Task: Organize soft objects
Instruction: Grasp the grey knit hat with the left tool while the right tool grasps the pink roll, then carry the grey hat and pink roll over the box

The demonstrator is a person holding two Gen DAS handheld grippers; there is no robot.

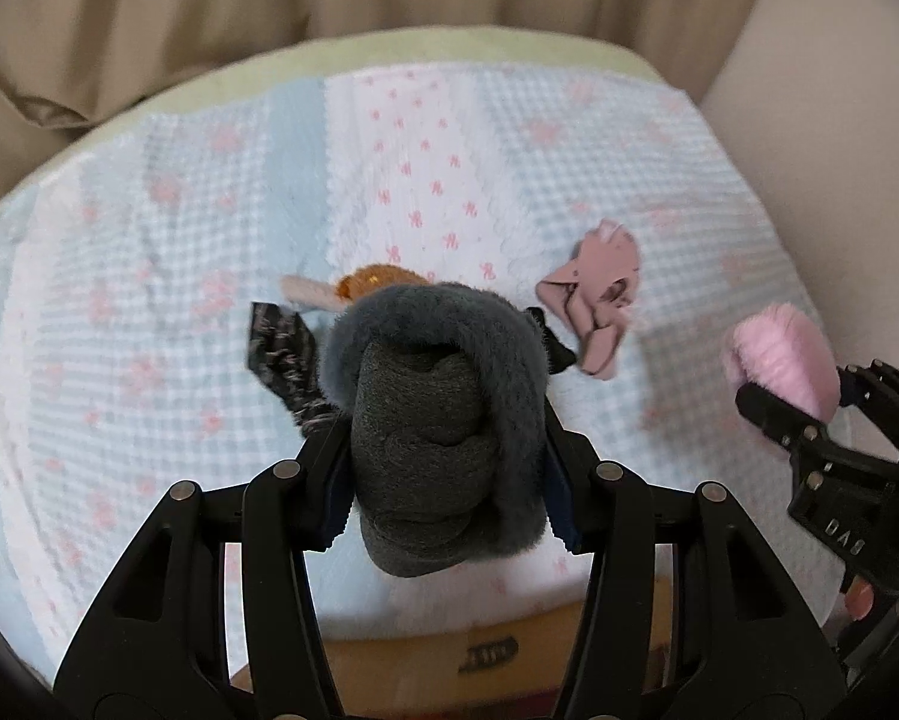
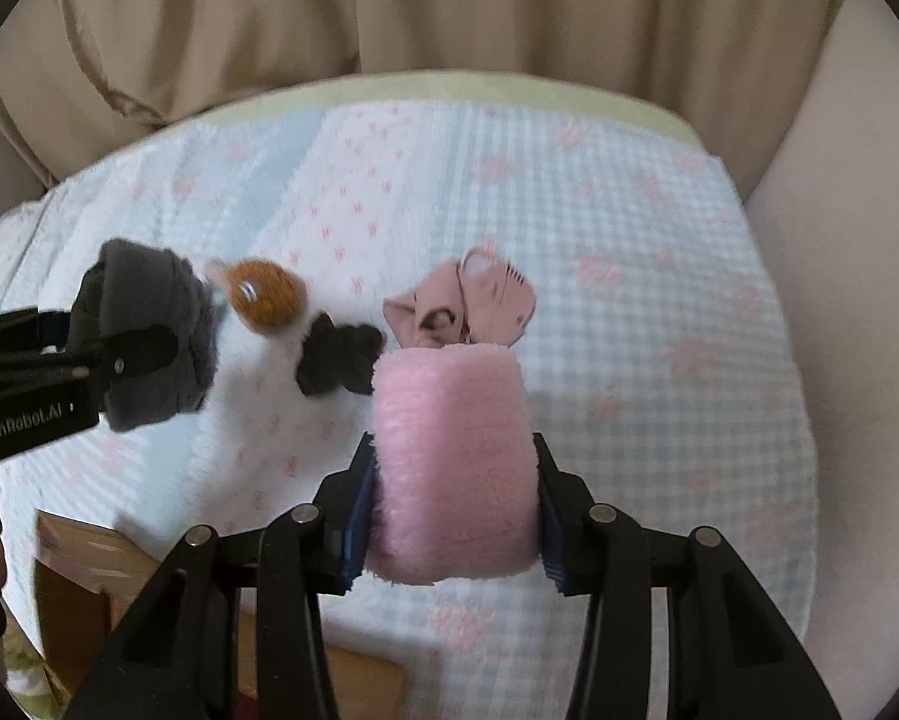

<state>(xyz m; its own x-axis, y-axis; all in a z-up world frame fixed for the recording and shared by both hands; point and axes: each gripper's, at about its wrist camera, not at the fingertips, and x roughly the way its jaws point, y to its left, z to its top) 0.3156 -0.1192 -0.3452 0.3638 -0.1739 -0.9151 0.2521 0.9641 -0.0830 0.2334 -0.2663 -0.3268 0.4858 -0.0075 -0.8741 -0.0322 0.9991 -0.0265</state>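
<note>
The left gripper (image 1: 443,420) is clamped on a grey fuzzy roll (image 1: 443,432) above the quilt (image 1: 149,240), hiding its fingertips; the right gripper (image 2: 455,474) squeezes a pink fuzzy roll (image 2: 455,468) (blurred). A black item (image 2: 338,360) lies indistinct.

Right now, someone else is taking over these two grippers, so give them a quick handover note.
Left gripper: shut on the grey fuzzy roll, held above the bed.
Right gripper: shut on the pink fuzzy roll, also held above the bed.
Still on the quilt: orange plush piece, small black fabric piece, crumpled pink garment.
Cardboard box sits at the near bed edge.
Done: two rolls picked up. Left: place them, then collect the three loose pieces.
</note>
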